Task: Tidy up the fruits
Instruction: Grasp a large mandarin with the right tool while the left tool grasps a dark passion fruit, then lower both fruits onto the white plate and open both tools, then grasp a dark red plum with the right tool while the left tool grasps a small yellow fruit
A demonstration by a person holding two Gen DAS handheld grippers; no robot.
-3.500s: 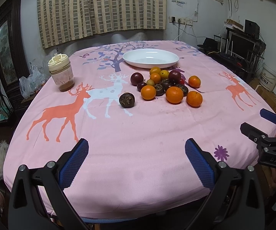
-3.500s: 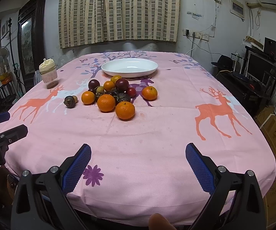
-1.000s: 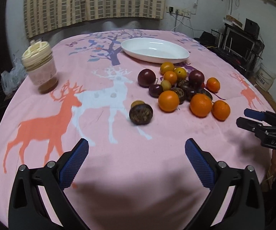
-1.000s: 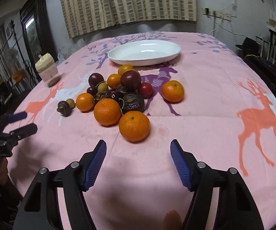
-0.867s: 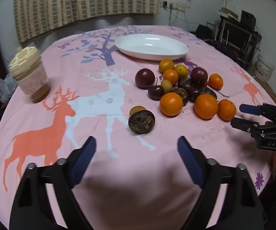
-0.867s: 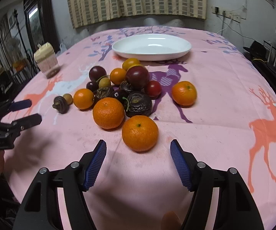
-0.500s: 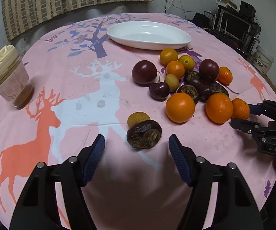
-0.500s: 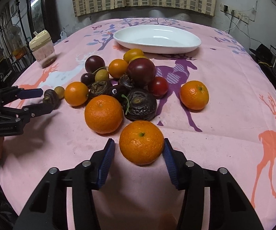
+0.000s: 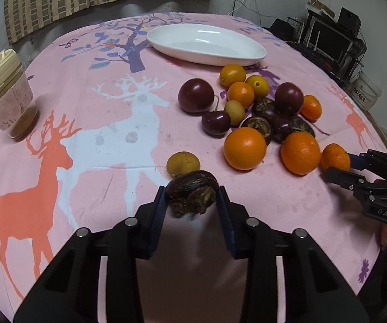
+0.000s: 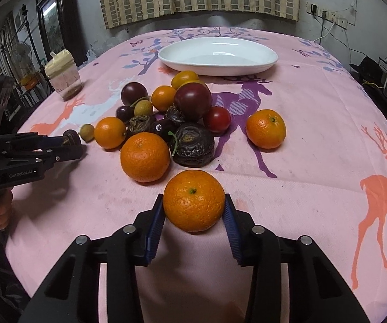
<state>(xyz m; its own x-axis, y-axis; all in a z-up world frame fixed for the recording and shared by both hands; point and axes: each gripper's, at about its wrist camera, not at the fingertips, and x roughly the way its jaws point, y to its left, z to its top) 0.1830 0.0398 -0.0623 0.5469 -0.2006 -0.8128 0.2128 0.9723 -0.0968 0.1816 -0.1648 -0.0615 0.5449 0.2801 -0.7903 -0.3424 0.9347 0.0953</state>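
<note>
Left gripper (image 9: 191, 202) clamps one wrinkled fruit (image 9: 192, 195); right gripper (image 10: 194, 210) clamps one orange (image 10: 194, 200) (three more oranges sit near the single dish (image 10: 217, 55)).

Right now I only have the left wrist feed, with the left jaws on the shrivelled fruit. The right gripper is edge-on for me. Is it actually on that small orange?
Observer: Yes. In the right wrist view, the right gripper has both jaws pressed against the orange, one on each side.
Operator: Anything red in the pile? I see none.
Observer: One red tomato, right next to the big purple fruit and the stemmed dark fruit.
Operator: Is the far orange touching the pile?
Observer: No. The lone orange sits apart, and some tablecloth shows between it and the tomato.
</note>
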